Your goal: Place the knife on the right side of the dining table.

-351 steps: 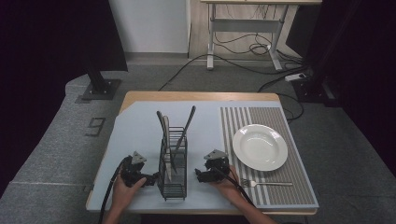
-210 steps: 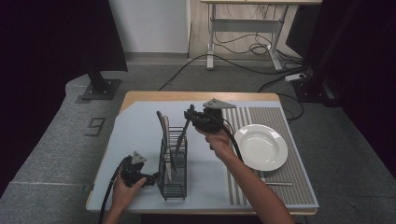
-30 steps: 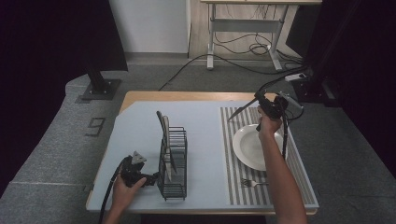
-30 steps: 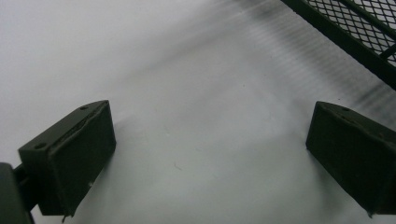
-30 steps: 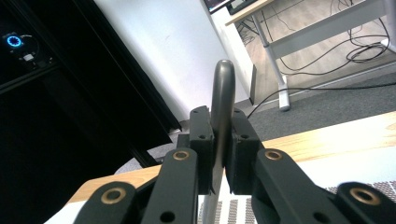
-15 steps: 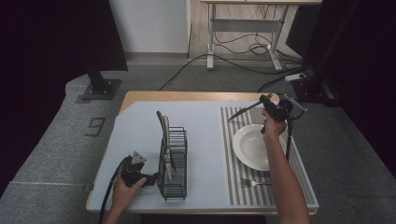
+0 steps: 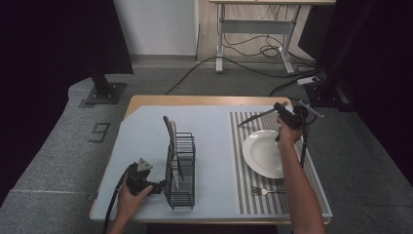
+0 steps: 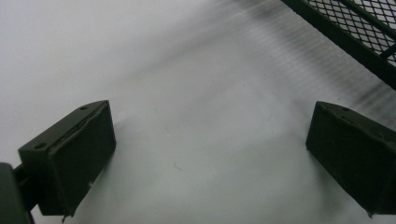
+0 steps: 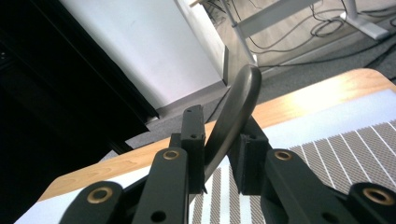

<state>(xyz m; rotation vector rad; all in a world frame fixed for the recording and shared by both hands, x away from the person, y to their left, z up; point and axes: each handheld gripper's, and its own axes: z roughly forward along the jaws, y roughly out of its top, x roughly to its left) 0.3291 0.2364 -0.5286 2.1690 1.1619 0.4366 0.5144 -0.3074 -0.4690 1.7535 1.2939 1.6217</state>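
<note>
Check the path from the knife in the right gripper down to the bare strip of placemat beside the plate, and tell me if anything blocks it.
Nothing visible blocks it. The right gripper holds the knife in the air above the placemat's far end, beyond the plate. The striped strip left of the plate lies bare; the fork lies nearer the person, and the mesh caddy stands off the mat.

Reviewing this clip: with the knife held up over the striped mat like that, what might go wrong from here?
1. The right tongs grip the knife near one end, with the rest sticking out sideways. It may pivot or slip in the grip.
2. It hangs above the plate. A drop could strike the plate.
3. The left tongs lie open right beside the mesh caddy. A small move may nudge it and the utensils standing in it.
</note>
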